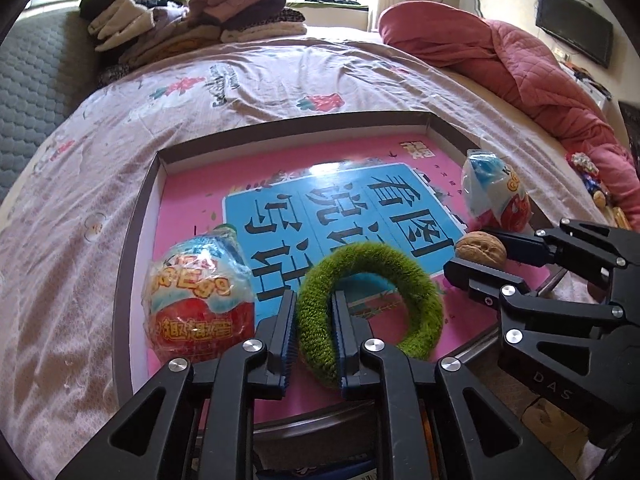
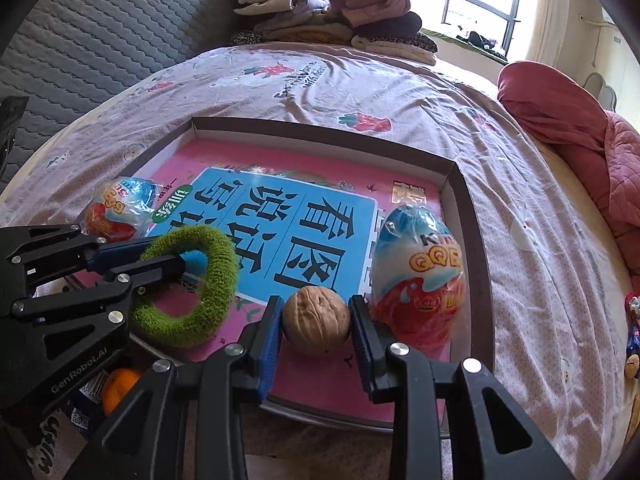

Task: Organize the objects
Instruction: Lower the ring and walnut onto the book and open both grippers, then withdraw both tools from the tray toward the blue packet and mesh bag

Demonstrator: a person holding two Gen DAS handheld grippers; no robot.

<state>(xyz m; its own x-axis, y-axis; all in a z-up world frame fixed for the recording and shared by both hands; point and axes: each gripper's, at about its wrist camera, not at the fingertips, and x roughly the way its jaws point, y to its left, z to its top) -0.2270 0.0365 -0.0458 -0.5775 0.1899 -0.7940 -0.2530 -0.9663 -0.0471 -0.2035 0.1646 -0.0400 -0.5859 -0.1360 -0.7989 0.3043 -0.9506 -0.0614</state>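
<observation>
Right now your left gripper (image 1: pixel 314 332) is clamped on the near side of the fuzzy green ring (image 1: pixel 370 304), one finger outside the loop and the other reaching through its hole, so the band is pinched between the pads. Your right gripper (image 2: pixel 316 322) has its fingers closed against the two sides of the walnut (image 2: pixel 316 320), which sits at the near edge of the tray, touching both blue pads.

Both items lie inside the shallow brown-walled tray (image 1: pixel 136 216), on its pink floor with the large blue panel of Chinese characters. Just left of your left gripper stands a wrapped surprise egg (image 1: pixel 200 300), red below and blue above. A second wrapped egg (image 2: pixel 418 276) stands just right of the walnut, close to the tray's right wall.

The tray rests on a bed with a pinkish printed sheet (image 1: pixel 120 140). Farther out, a pile of folded clothes (image 1: pixel 192 24) sits at the far side, and a rumpled red quilt (image 1: pixel 520 64) lies to the right. An orange (image 2: pixel 120 390) shows below your left gripper in the right wrist view.
</observation>
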